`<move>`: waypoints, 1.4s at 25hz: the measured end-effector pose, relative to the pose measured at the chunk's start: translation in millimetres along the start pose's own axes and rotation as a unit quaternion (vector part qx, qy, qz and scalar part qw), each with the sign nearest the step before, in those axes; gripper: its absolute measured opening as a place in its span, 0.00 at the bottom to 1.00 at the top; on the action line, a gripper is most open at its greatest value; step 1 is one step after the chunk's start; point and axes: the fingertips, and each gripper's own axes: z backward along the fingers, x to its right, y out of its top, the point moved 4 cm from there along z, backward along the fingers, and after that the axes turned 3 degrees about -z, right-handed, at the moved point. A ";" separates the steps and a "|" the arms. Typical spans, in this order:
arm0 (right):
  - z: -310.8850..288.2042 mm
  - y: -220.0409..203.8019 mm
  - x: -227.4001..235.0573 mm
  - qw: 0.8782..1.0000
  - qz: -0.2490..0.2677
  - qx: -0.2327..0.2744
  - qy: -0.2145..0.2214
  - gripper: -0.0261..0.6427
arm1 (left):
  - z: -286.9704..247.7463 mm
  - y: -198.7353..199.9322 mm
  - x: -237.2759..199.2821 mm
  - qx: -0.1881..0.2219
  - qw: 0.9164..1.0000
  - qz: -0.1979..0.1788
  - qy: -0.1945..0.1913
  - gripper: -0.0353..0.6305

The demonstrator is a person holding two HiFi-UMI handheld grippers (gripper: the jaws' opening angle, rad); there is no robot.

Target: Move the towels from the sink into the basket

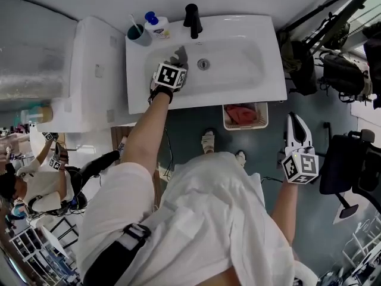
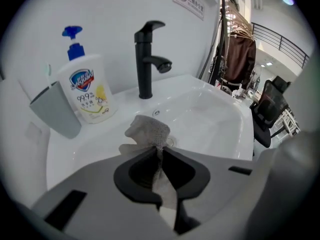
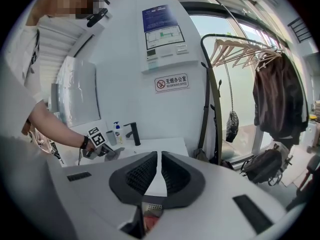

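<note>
A grey towel [image 1: 180,55] is bunched over the left part of the white sink [image 1: 238,70]. My left gripper [image 1: 177,63] reaches into the basin and is shut on it. In the left gripper view the towel [image 2: 148,130] sticks up past the gripper [image 2: 160,151], pinched in its jaws. The white basket [image 1: 227,123] stands on the floor below the sink's front edge, with a red towel [image 1: 241,114] inside. My right gripper [image 1: 296,120] hangs to the right of the basket, shut and holding nothing. In the right gripper view, that gripper [image 3: 159,156] points toward the sink.
A black faucet [image 2: 149,59], a soap pump bottle [image 2: 87,91] and a grey cup [image 2: 55,111] stand along the sink's back edge. A white cabinet [image 1: 95,70] adjoins the sink's left side. Bags [image 1: 342,70] and a black chair [image 1: 345,171] crowd the right.
</note>
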 end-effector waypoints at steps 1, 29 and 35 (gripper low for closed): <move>3.4 0.8 1.7 1.000 0.000 0.003 0.002 0.10 | 6.8 4.4 4.3 0.011 1.000 0.002 0.001 0.11; 130.6 -14.4 58.7 0.998 0.022 0.026 0.049 0.10 | 66.6 0.3 274.9 0.101 0.987 -0.011 -0.124 0.11; 151.5 -27.3 67.0 0.999 0.018 0.022 0.043 0.10 | 47.0 -15.1 319.9 0.075 0.985 -0.009 -0.152 0.11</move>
